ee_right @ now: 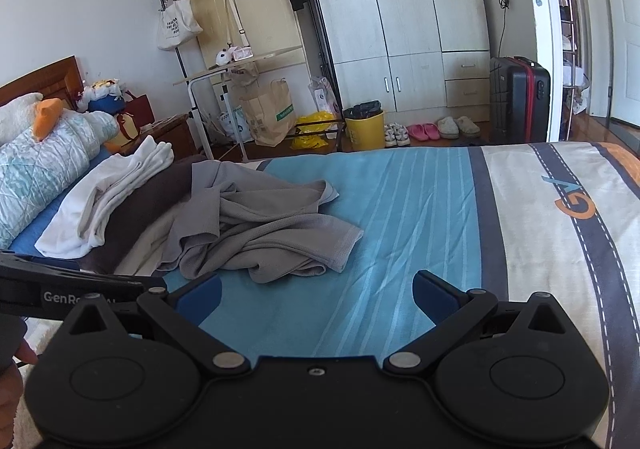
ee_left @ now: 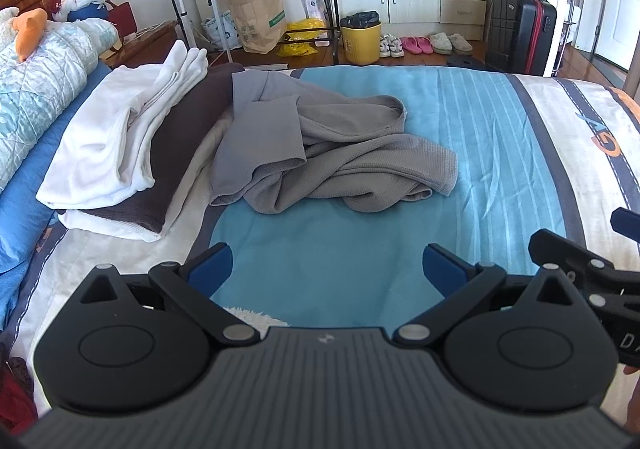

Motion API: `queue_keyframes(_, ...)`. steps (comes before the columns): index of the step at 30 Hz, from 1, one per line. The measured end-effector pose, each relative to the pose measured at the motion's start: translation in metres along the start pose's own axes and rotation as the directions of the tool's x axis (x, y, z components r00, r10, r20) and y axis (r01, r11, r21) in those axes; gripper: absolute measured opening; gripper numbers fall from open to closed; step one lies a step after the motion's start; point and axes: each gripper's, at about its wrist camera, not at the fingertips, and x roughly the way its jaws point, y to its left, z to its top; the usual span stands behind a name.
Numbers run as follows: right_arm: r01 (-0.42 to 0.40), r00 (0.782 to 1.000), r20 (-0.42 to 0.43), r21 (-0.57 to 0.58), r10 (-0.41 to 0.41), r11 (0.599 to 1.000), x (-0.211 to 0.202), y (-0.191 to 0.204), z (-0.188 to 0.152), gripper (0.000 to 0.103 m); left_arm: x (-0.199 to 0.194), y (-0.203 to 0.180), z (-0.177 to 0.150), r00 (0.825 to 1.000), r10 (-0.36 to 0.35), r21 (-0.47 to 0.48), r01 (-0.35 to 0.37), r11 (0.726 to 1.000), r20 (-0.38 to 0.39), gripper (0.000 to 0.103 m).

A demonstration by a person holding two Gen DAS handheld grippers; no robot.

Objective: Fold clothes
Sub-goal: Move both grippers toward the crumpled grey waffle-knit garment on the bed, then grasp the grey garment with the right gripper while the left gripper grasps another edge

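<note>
item: crumpled grey waffle-knit garment [ee_left: 320, 153], one. lies bunched and twisted on the blue striped bedspread [ee_left: 480, 137], its left edge overlapping the stack beside it. not folded; no flat panel or squared edge shows.

item: stack of folded cloths [ee_left: 132, 153], one stack, three layers countable: white towel-like piece on top, dark brown piece under it, pale cream piece at the bottom. lies just left of the grey garment, touching it.

item: left gripper [ee_left: 326, 269], one. black frame, blue pads spread wide, nothing between them; held over bare bedspread, short of the garment.

item: right gripper [ee_right: 316, 295], one. same build, pads equally wide apart, empty; near the garment's near hem, not touching.

progress, as a judgement: the stacked pieces lie as folded work would lie; the grey garment is what remains, needing spreading flat before any fold.

background, counted: one yellow bin [ee_left: 361, 41], one dark suitcase with red trim [ee_left: 520, 33], three pairs of footwear [ee_left: 424, 44] by the wardrobe.
</note>
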Motion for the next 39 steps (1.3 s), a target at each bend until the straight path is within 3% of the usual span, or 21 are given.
queue_keyframes(28,0.001,1.000,-0.018,0.004,-0.001,1.000,0.006,-0.005,-0.006,0.103,0.017,-0.010,-0.003,0.999,0.024,0.023,-0.024,0.999,-0.026,0.103)
queue_keyframes(31,0.021,1.000,0.013,0.031,-0.021,0.999,0.009,-0.008,-0.009,0.103,0.028,-0.011,-0.003,0.998,0.007,0.018,-0.005,1.000,-0.067,0.103)
queue_keyframes(33,-0.023,0.997,0.079,0.121,0.014,0.992,0.003,-0.015,-0.004,0.103,0.033,-0.006,0.011,0.999,0.005,-0.006,-0.005,1.000,-0.034,0.103)
queue_keyframes(37,-0.254,0.965,0.145,0.296,0.220,0.921,0.006,-0.033,0.016,0.103,0.042,0.004,0.039,0.999,0.003,-0.052,-0.001,0.999,0.033,0.103)
queue_keyframes(39,-0.281,0.958,0.143,0.313,0.247,0.907,0.017,-0.036,0.033,0.103,0.047,0.009,0.053,0.998,0.003,-0.075,0.002,0.997,0.066,0.103)
